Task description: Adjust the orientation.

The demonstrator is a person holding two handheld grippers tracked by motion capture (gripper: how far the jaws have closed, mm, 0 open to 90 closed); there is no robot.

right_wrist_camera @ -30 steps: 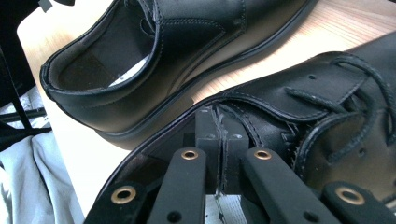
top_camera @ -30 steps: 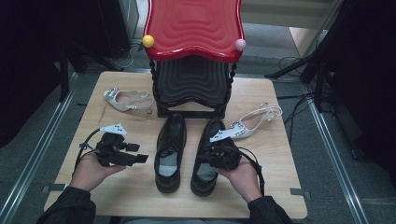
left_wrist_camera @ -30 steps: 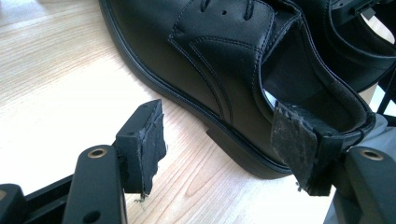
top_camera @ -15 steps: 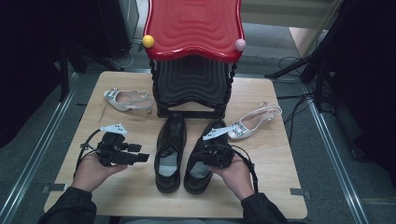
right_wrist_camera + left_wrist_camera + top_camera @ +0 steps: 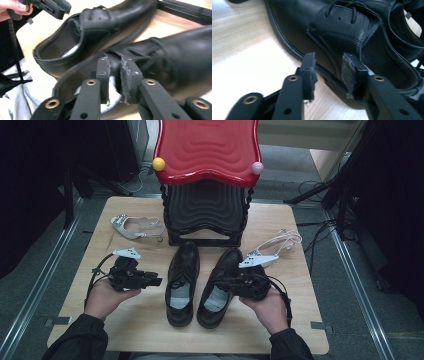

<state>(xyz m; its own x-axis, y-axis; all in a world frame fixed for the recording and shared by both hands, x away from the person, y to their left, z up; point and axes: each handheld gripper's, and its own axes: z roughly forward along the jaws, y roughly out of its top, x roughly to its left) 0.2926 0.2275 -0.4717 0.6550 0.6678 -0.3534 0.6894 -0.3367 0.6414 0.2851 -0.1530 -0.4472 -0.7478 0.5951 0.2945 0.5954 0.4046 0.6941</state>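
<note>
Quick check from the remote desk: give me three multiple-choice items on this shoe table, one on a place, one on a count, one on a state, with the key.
1. Where does the silver sandal lie?
A. left of the red rack
B. between the black shoes
C. on the rack's top

2. How many black shoes are on the table?
A. one
B. two
C. four

3. How do the right gripper jaws stand at the right black shoe?
A. clear of the shoe, over bare wood
B. either side of its collar edge, with a gap showing
C. holding a white sandal

Key: 1 A, it rests left of the rack's base; 2 B, the left black shoe and the right one lie side by side; 3 B, the right gripper view shows the collar between its pads, which have just been opening.
</note>
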